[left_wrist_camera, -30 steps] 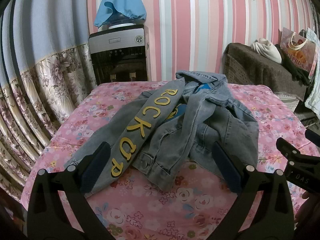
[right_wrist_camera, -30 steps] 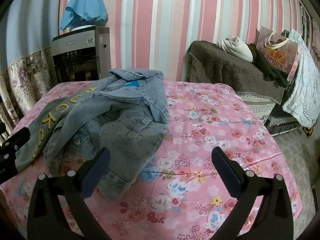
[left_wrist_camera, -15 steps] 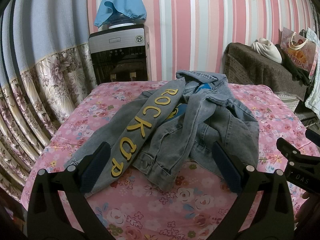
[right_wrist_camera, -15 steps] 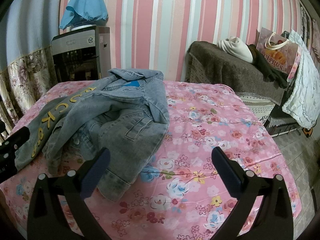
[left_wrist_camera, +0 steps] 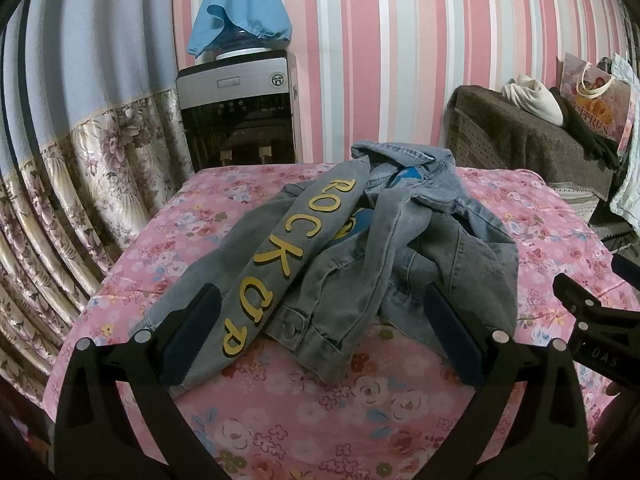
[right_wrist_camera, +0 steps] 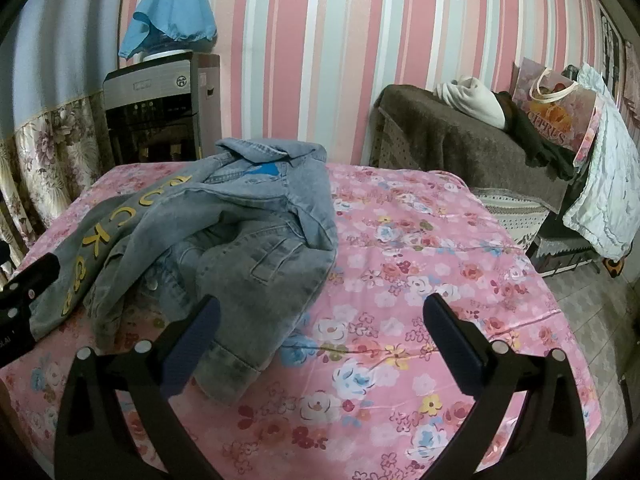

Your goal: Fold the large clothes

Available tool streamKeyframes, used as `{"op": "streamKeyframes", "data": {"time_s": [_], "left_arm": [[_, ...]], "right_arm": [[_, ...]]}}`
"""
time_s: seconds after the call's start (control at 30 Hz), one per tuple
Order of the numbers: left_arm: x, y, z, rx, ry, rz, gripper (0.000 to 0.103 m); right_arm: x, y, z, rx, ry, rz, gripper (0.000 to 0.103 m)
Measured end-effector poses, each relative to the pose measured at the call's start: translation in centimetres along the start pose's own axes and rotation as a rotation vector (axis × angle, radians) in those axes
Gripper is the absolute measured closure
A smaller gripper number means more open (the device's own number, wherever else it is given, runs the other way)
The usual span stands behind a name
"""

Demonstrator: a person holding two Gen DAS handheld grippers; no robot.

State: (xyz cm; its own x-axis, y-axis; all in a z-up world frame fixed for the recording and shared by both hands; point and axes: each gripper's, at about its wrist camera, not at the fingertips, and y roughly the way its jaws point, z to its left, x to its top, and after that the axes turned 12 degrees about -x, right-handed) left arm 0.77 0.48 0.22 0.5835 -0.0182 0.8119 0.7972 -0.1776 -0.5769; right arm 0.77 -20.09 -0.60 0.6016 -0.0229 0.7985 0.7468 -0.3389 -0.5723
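Observation:
A grey-blue denim jacket lies crumpled on the pink floral tablecloth. One sleeve with yellow letters lies across it toward the near left. My left gripper is open and empty, held just short of the jacket's near cuff. The jacket also shows in the right wrist view, left of centre. My right gripper is open and empty, above the cloth at the jacket's near right hem. The right gripper's side shows at the right edge of the left wrist view.
A water dispenser with a blue cover stands behind the table's far left. A floral curtain hangs at the left. A brown-covered sofa with clothes and a bag stands at the right, beyond the table edge.

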Motion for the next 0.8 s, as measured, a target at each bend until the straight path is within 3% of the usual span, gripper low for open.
{"op": "streamKeyframes", "data": {"time_s": [0.57,0.7,0.8], "left_arm": [[0.4,1.0,0.8,0.022,0.026,0.010,0.003],[0.2,2.1,1.7,0.004,0.036,0.028,0.003],[0.1,2.9,2.2,0.028,0.057,0.032,0.003]], "right_arm": [[0.3,0.5,0.1,-0.015,-0.010,-0.027,0.002],[0.1,1.2,1.2,-0.007,-0.116,-0.076,0.002],[0.0,2.1,1.7,-0.028,-0.160,-0.064,0.002]]}}
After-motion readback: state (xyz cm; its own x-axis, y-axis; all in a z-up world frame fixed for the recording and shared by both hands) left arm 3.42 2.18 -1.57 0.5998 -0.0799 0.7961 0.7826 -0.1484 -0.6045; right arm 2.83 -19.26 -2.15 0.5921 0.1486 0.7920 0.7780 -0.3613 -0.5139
